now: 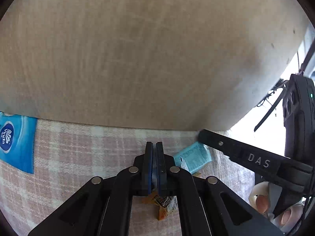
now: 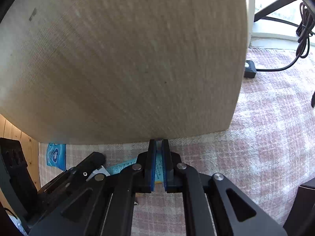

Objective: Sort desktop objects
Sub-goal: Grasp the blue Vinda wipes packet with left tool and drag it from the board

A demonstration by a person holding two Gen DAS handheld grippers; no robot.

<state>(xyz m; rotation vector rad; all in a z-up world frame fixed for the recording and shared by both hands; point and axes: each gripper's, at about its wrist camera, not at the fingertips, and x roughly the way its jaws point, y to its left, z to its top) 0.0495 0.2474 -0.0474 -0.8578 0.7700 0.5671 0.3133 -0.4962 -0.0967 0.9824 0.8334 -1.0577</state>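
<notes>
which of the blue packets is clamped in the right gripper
The light blue flat sachet, pinched between the right gripper pads; the darker blue tissue pack lies free on the checked cloth.

Checked pink cloth (image 1: 82, 157) under tissue pack (image 1: 15, 141), possibly sachets.

We see a light blue printed sachet (image 1: 194, 157) lying tilted on the pink checked cloth, near the foot of the beige panel; in the right wrist view its edge (image 2: 159, 169) sits pinched between blue pads. Nearer us lies an orange crumpled wrapper (image 1: 164, 204) with a printed label. Far left rests a blue soft tissue pack (image 1: 16, 141), flat.
</notes>
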